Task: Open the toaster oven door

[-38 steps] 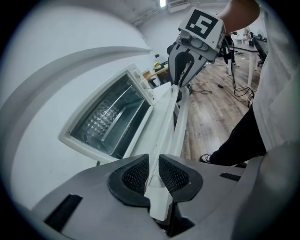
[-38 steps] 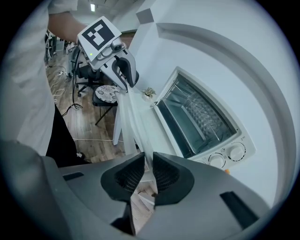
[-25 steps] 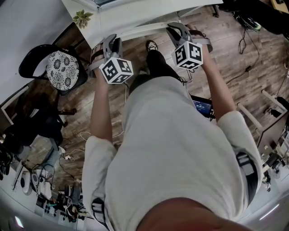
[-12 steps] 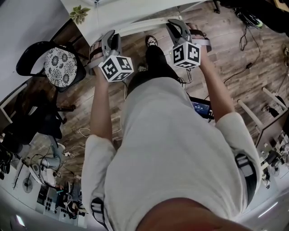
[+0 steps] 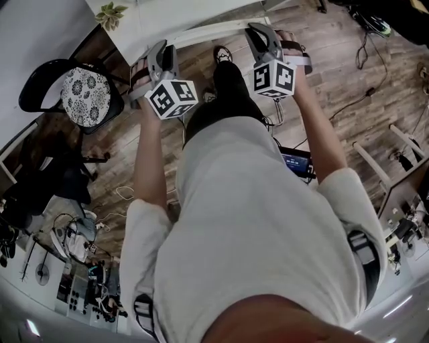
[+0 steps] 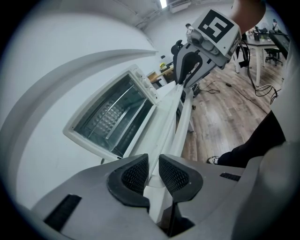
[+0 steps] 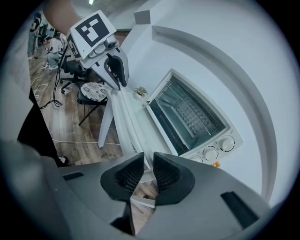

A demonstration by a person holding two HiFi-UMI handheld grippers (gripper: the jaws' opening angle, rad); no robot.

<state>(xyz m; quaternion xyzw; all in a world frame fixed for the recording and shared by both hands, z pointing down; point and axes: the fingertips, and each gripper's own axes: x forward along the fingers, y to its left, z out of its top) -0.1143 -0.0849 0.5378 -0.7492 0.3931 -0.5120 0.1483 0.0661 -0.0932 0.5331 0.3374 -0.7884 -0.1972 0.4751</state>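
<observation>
At the edge of a white table (image 5: 175, 23) I hold a gripper in each hand, both reaching toward the top of the head view. The pads of my left gripper (image 6: 153, 171) stand a narrow slit apart and pinch nothing; only the table's pale edge shows through the gap. My right gripper (image 7: 148, 172) is the same: its pads are parted by a thin gap and grasp nothing, with the table edge and a strip of wooden floor (image 5: 348, 67) behind them.

The toaster oven (image 7: 187, 117) sits on the tabletop, centre right in the right gripper view and centre left in the left gripper view, well apart from both pairs of jaws. Its glass door faces me, with a wire rack visible through the pane, and the door looks flush with the oven's front. Round knobs (image 7: 220, 146) sit in a row beside the door, toward the lower right of the right gripper view.

Each gripper shows near the top of the other's camera frame. In the head view the left marker cube (image 5: 171, 99) and the right marker cube (image 5: 273, 77) sit side by side above my pale shirt. My shoe (image 5: 223, 53) shows on the floor between them, just below the table's edge.

A black chair with a flower-patterned cushion (image 5: 84, 94) stands at the upper left of the head view. A small potted plant (image 5: 109, 13) sits on the table corner above it.
</observation>
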